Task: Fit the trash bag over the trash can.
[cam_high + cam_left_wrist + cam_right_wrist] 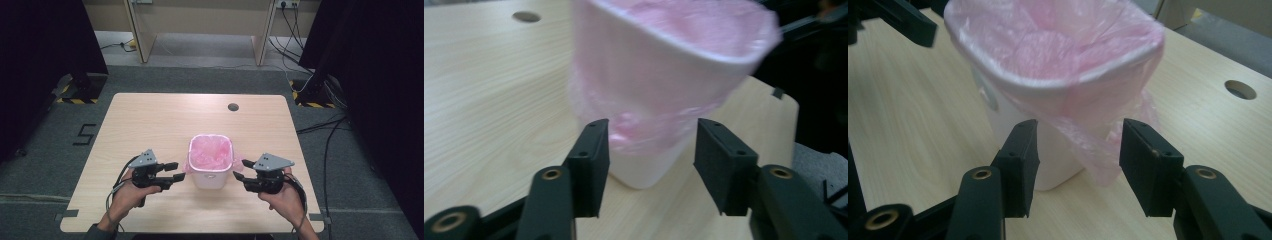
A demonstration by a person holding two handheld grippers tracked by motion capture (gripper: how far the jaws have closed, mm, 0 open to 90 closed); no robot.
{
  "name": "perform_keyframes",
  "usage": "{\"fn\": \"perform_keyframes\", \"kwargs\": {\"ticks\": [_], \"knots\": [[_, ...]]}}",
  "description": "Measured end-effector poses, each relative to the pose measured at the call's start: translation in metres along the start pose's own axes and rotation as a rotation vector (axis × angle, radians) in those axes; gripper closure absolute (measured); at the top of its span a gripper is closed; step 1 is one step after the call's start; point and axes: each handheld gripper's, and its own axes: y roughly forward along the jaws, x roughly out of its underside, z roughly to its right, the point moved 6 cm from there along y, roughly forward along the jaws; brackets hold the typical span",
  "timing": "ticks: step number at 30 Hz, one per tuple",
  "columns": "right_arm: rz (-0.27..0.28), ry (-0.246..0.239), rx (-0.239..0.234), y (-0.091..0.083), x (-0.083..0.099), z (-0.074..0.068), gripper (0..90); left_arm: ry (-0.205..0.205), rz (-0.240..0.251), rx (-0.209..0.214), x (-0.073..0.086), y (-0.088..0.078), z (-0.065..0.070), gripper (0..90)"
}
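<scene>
Bin (210, 165), white with pink liner (212, 150), stands lower centre of frame on worktop (150, 125) | your left gripper (171, 172) just left of it, spread, holding nothing | your right gripper (242, 170) just right, spread, holding nothing

I can read one sign — a black "5" (86, 134) marked on the grey floor (45, 165), left of my table (150, 120).
</scene>
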Motion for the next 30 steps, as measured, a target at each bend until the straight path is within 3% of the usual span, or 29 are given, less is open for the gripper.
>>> {"fn": "perform_keyframes", "kwargs": {"ticks": [2,3,6,11,12,13,19,23,30], "knots": [[-0.014,-0.027,-0.01,0.006,0.003,-0.001,50.6,0.011,0.005,0.009,0.0,0.001,0.003,41.8],[-0.021,-0.029,-0.01,0.01,0.004,-0.001,52.3,0.053,-0.001,0.026,0.002,0.005,0.009,41.8],[-0.035,-0.044,-0.028,0.019,0.007,-0.001,58.7,0.083,-0.013,0.033,0.006,0.016,0.011,45.4],[-0.065,-0.091,-0.06,0.028,0.016,-0.003,77.7,0.206,-0.062,0.022,0.011,0.027,0.009,76.4],[-0.065,-0.091,-0.06,0.028,0.016,-0.003,77.7,0.206,-0.062,0.022,0.011,0.027,0.009,81.3],[-0.08,-0.128,-0.07,0.031,0.02,-0.003,84.8,0.227,-0.069,0.008,0.012,0.027,0.007,87.3],[-0.103,-0.173,-0.083,0.039,0.027,-0.008,89.0,0.234,-0.1,0.012,0.02,0.032,0.003,89.6],[-0.113,-0.157,-0.095,0.047,0.034,-0.009,89.0,0.212,-0.11,0.02,0.029,0.039,0.0,89.6],[-0.119,-0.14,-0.103,0.05,0.035,-0.006,88.8,0.225,-0.142,0.03,0.032,0.046,0.0,89.6]]}}
